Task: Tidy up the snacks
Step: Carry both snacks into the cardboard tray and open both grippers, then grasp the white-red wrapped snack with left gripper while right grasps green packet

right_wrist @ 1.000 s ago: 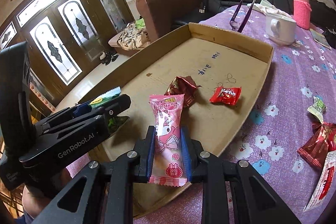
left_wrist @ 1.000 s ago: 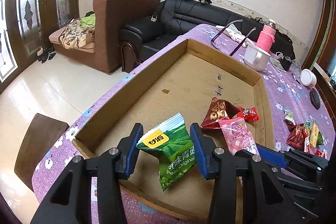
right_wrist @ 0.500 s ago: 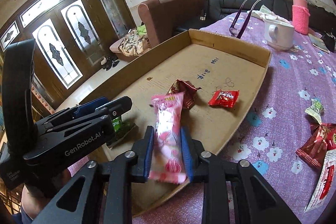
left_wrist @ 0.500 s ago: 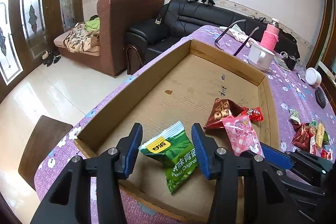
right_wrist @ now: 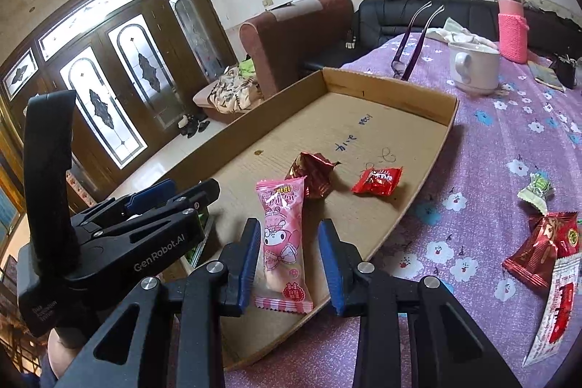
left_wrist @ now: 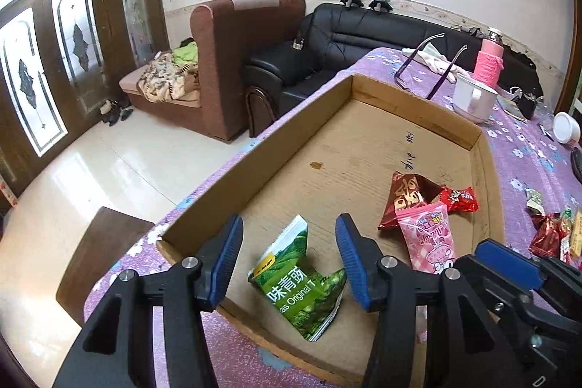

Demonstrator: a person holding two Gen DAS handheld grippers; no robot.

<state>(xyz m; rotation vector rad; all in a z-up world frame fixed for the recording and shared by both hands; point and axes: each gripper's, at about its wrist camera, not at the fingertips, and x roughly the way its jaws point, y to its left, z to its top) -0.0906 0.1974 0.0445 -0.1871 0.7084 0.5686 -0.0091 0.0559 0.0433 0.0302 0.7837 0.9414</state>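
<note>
A green pea packet [left_wrist: 298,282] lies on the floor of the shallow cardboard tray [left_wrist: 418,104], near its front edge. My left gripper [left_wrist: 289,231] hovers over the packet; its jaws are opening and both blue pads stand clear of it. A pink cartoon packet [right_wrist: 283,235] rests in the tray [right_wrist: 393,90] between the opening jaws of my right gripper [right_wrist: 290,231], and no pad presses on it. A dark red packet [right_wrist: 313,173] and a small red packet [right_wrist: 378,180] lie further in. My left gripper [right_wrist: 192,191] shows at the left.
Several loose snack packets [right_wrist: 542,242] lie on the purple flowered tablecloth to the right of the tray. A white mug [right_wrist: 473,68], a pink bottle [right_wrist: 513,24] and purple glasses [right_wrist: 411,42] stand behind it. A brown chair [left_wrist: 102,260] sits below the table's left edge.
Both grippers have spread their jaws. The green packet slipped from the left pads down onto the tray floor. The pink packet left the right pads and now lies flat in the tray.
</note>
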